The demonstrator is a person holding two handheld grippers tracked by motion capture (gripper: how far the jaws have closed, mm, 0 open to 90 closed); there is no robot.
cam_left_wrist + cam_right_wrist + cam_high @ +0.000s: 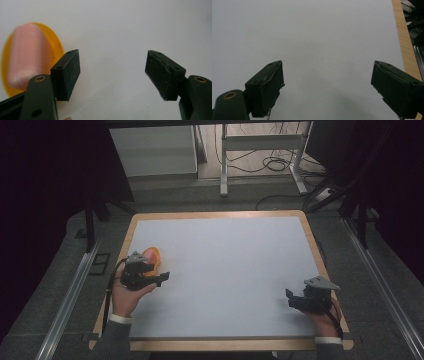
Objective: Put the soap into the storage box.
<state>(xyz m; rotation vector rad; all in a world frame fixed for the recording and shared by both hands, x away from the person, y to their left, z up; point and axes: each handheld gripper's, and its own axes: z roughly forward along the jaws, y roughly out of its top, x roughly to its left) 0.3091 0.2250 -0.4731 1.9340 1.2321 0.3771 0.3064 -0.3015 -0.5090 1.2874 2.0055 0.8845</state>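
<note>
L gripper (162, 278) sits at the table's near-left, held in the person's left hand (127, 296). Its jaws stand wide apart w/ nothing between them, just bare white table top (225, 265). In the left gripper view the pads (68, 72) face each other across empty surface.

The pink roll-shaped item (27, 55) lies on an orange plate (56, 46), off to the left of the L gripper's jaws in that view, beside the left jaw and not between them. From the high view, plate + item (151, 255) sit near the table's left edge, just behind the L gripper's body, partly hidden by it. Can't tell exactly what the pink thing is; blurred.

R gripper (290, 299) rests at the near-right corner in the person's right hand (327, 322), well apart from the plate. Its jaws are also spread wide, empty; the right gripper view has plain white top between them and the table's wooden rim (403, 37) at the right.
</note>
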